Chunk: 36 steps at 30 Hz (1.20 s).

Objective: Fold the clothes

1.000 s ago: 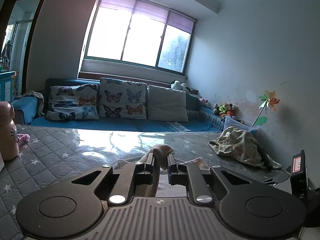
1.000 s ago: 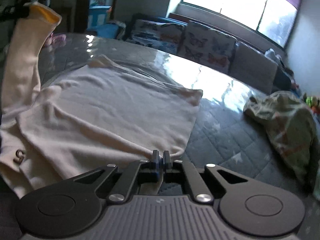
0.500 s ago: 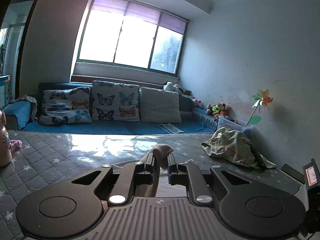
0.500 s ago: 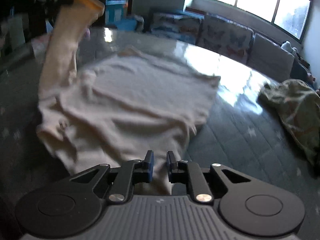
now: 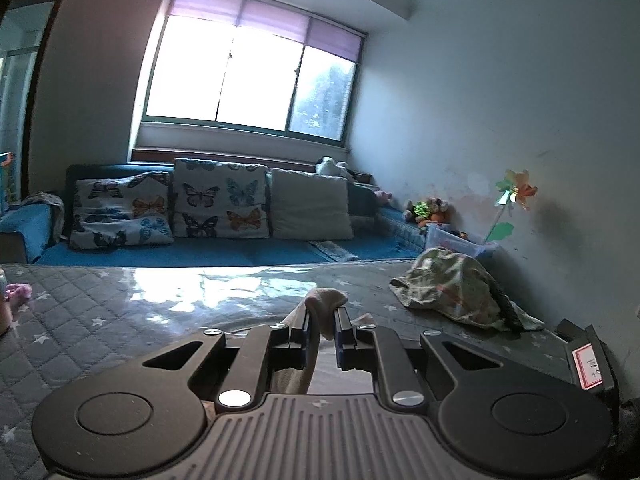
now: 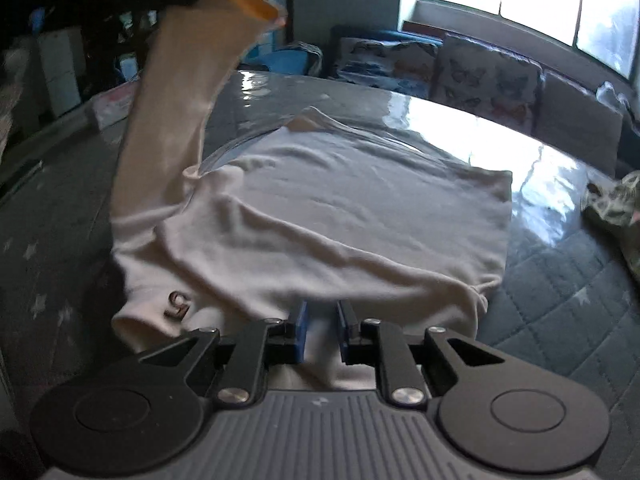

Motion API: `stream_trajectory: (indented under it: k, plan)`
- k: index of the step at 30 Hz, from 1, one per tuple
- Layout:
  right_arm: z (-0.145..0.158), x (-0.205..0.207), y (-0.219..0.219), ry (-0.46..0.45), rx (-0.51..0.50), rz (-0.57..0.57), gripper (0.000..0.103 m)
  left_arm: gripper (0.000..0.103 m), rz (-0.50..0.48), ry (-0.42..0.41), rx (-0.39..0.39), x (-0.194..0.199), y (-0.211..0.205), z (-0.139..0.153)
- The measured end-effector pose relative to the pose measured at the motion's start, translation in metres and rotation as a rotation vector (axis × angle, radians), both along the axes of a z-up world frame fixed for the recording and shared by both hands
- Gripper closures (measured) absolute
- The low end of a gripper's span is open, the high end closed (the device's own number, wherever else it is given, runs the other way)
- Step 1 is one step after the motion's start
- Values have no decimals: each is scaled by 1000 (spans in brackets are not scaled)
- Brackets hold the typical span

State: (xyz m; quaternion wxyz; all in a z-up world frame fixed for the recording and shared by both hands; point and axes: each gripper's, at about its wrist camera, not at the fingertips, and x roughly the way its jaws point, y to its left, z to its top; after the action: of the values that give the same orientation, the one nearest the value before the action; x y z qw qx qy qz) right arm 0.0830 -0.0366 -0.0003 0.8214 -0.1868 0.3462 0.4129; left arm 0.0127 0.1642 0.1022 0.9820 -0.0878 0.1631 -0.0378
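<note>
White garment (image 6: 344,216) lies spread on quilted table (image 6: 560,300), its near hem directly ahead of right gripper (image 6: 323,320). Its jaws have just been opening; pads stand clear of cloth. One sleeve (image 6: 176,120) is lifted, pinched in left gripper (image 5: 323,322). Sleeve's top end is blurred. An emblem (image 6: 178,303) reads like "5".

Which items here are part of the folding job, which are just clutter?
In the job:
- cream top, its sleeve lifted
- left gripper, clamped on the sleeve
- right gripper, jaws just opening

Lying about:
- camouflage garment
- butterfly cushions
- pinwheel
</note>
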Motion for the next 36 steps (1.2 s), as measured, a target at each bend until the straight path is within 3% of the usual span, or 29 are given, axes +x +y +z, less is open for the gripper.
stream_trajectory:
  k: [8,15,18,27,31,33,36]
  plan:
    - [4,7,-27,12,25,-102,81,87,-163,23,-23,31,-52,-6]
    - [8,11,-43,15,45,-134,69,52,-185,75,0,33,-64,-19]
    - [11,11,-46,15,50,-134,67,45,-140,79,13,24,-50,-20]
    - [24,24,-51,70,169,-166,67,43,-1,219,64,3,-6,-57]
    - [25,10,-39,6,118,-112,64,43,9,262,92,-8,-5,-76]
    - [25,4,-29,-32,93,-84,53,43,-5,276,91,-14,-6,-81]
    - [20,-1,-13,-84,43,-56,53,43,-17,287,114,-19,-10,-87]
